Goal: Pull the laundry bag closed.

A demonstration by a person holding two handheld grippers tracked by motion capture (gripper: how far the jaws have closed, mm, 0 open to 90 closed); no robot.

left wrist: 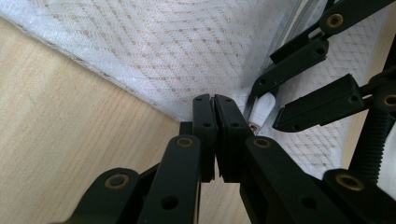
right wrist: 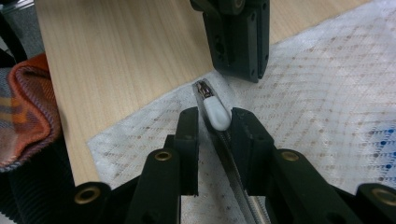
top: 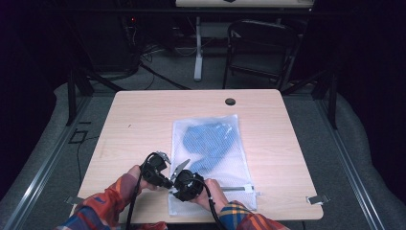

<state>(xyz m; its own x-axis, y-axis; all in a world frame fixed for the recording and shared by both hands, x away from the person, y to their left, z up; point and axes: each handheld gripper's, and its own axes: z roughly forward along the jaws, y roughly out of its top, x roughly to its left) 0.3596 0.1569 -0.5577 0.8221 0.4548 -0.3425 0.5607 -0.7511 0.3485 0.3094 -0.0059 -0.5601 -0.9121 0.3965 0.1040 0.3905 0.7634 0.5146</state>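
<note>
A light wooden table (top: 143, 120) has a white mesh laundry bag (top: 210, 163) lying flat on its middle, running from near the centre to the person's edge. Bare wood stays open on the left, on the right and at the far side, where a small dark cable hole (top: 230, 101) sits. The bag's near end reaches almost to the table's front edge. Through the mesh a crumpled blue garment (top: 208, 143) shows in the bag's far half. A zipper (top: 234, 189) runs across the near end.

Both hands work at the bag's near left corner, close together. The left gripper (left wrist: 215, 109) has its jaws pressed together on the bag's edge at the corner, pinning the mesh where it meets the wood. Just beside it, the right gripper (right wrist: 215, 123) has its jaws set narrowly apart on either side of the white zipper pull (right wrist: 215, 111); one jaw appears to touch the pull, while a gap shows at the other. Plaid orange sleeves (top: 103, 203) enter from the bottom.
</note>
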